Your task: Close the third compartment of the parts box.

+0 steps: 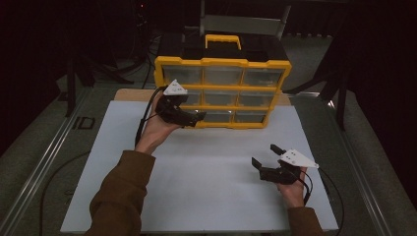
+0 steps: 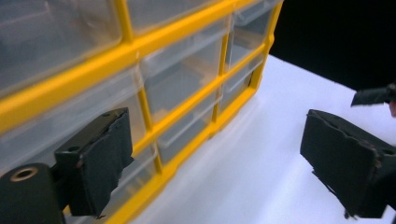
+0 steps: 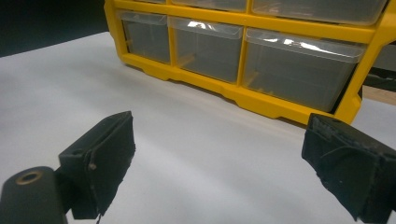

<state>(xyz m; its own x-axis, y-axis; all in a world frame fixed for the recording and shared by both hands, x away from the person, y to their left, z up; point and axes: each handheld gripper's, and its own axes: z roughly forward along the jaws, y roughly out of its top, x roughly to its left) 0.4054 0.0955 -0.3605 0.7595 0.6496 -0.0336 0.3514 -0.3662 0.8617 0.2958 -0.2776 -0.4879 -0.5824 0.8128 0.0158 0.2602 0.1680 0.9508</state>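
Right tongs (image 1: 269, 158) hover wide over the white worktop (image 1: 206, 167), well apart from the yellow drawer organizer (image 1: 223, 92) standing at its far edge. Left tongs (image 1: 194, 117), also wide, risk tipping it by tugging a bottom drawer (image 2: 140, 163).

White table board (image 1: 206, 172), dark surroundings.

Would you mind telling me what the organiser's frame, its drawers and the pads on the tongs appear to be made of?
Frame: probably moulded plastic, opaque yellow with a slight sheen. Drawers: clear plastic; you can see through them and they catch glare. Pads on the left tongs: matte black, frayed at the edges, perhaps foam or rubber.
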